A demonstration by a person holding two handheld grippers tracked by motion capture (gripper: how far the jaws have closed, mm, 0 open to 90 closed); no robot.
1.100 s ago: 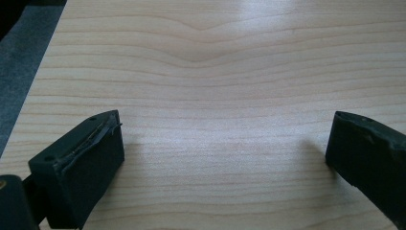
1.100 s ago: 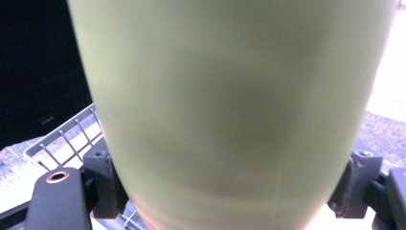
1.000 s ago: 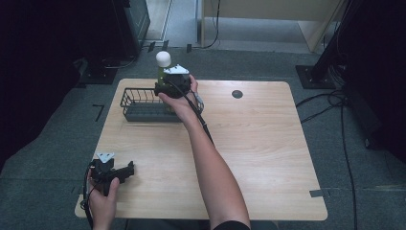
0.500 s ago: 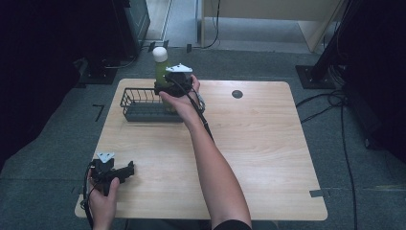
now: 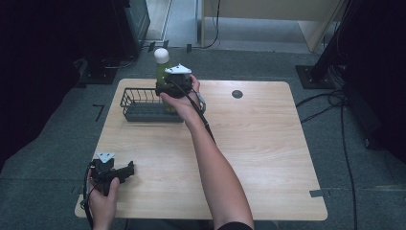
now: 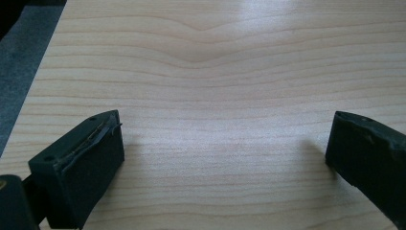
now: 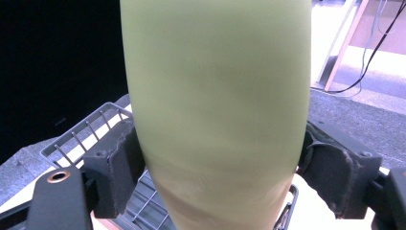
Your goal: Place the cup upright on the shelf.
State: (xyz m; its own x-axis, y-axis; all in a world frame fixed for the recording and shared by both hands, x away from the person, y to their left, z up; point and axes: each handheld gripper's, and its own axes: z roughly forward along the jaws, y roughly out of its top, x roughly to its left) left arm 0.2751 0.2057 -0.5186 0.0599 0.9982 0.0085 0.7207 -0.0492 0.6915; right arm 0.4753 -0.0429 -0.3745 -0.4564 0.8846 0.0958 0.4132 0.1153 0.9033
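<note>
high view: the right gripper [image 5: 168, 88] clamps a green bottle [image 5: 162, 72] with a white cap, held upright over the right end of the wire basket [image 5: 139, 106]. its jaws have just been closing. the left gripper [image 5: 114, 173] rests near the wooden table's [image 5: 268, 143] front left corner.

left gripper view: jaws wide apart, nothing between them.

right gripper view: both pads [image 7: 115, 163] press on the bottle's [image 7: 215, 110] sides above the basket [image 7: 91, 129].

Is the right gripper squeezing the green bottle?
Touching. In the right gripper view both black pads press against the sides of the bottle, with no gap, above the basket.
</note>
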